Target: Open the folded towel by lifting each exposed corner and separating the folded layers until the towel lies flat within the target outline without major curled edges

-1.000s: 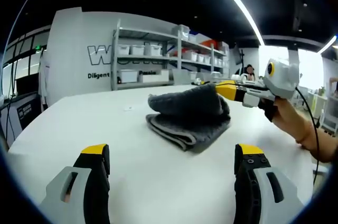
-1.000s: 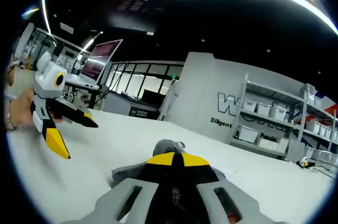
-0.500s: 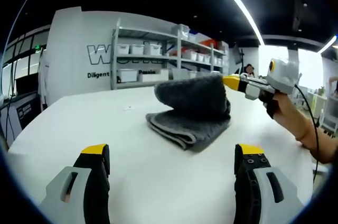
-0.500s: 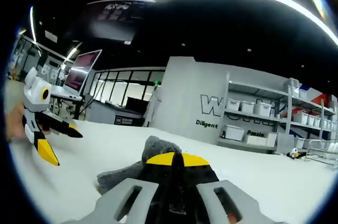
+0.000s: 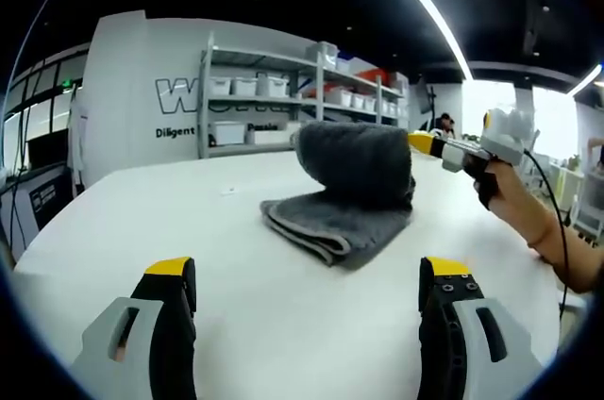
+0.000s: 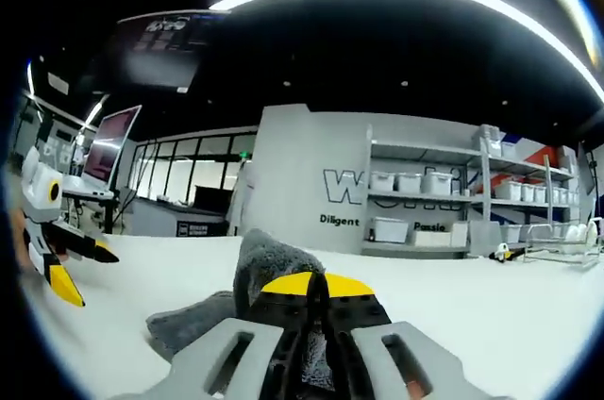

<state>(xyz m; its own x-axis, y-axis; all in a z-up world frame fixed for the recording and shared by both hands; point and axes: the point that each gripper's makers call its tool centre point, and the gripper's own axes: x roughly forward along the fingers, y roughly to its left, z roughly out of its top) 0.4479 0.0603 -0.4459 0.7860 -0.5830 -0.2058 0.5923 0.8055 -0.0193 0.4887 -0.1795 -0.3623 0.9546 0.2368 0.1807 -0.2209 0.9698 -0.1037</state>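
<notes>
Towel (image 5: pixel 344 197) on the white table (image 5: pixel 236 296) is peeling open: you are raising its top layer higher than a second ago, right gripper (image 5: pixel 427 143) clamped on its corner, left gripper (image 5: pixel 307 277) idling, jaws apart.

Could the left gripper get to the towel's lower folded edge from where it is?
Probably yes. The left gripper is open, and bare white table lies between it and the grey towel; the right gripper holds only the raised top layer.
</notes>
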